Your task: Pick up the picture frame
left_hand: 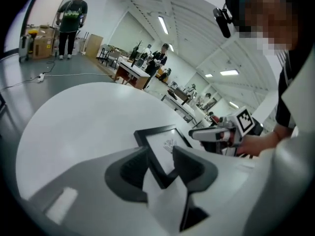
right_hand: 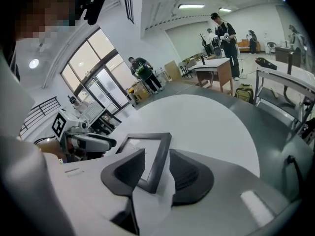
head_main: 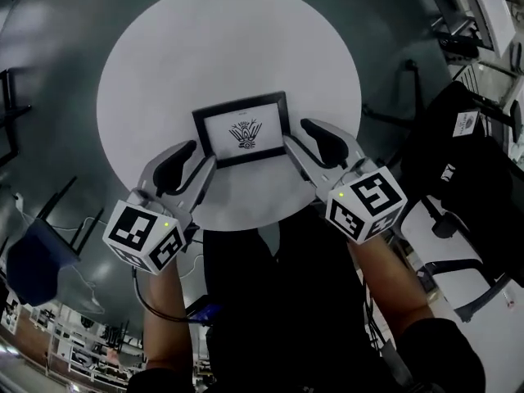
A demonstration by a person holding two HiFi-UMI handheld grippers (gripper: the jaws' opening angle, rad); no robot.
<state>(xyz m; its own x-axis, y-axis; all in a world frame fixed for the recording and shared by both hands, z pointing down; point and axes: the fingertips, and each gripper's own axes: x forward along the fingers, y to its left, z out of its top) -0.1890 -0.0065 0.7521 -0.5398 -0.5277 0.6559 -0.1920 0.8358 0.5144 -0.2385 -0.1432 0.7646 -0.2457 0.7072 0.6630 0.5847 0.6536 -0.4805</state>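
And there was the round white table (head_main: 164, 72), filling the middle of the head view over a dark grey floor (head_main: 49, 47). On it, flat on its back toward the near side, lay the black picture frame (head_main: 242, 129), a small dark drawing on white paper inside. The left gripper (head_main: 195, 164) came in from the near left, jaws spread wide, and the left gripper view had the frame's near left corner (left_hand: 165, 178) sitting right between them, with a gap on either side and no pad pressing. The right gripper (head_main: 307, 146) mirrored it from the near right, jaws just as wide apart, the frame's right edge (right_hand: 156, 168) standing between them in the right gripper view, untouched as far as could be seen. Each gripper carried its marker cube, the left cube (head_main: 146, 236) and the right cube (head_main: 366, 203), both nearer the person than the table's edge.
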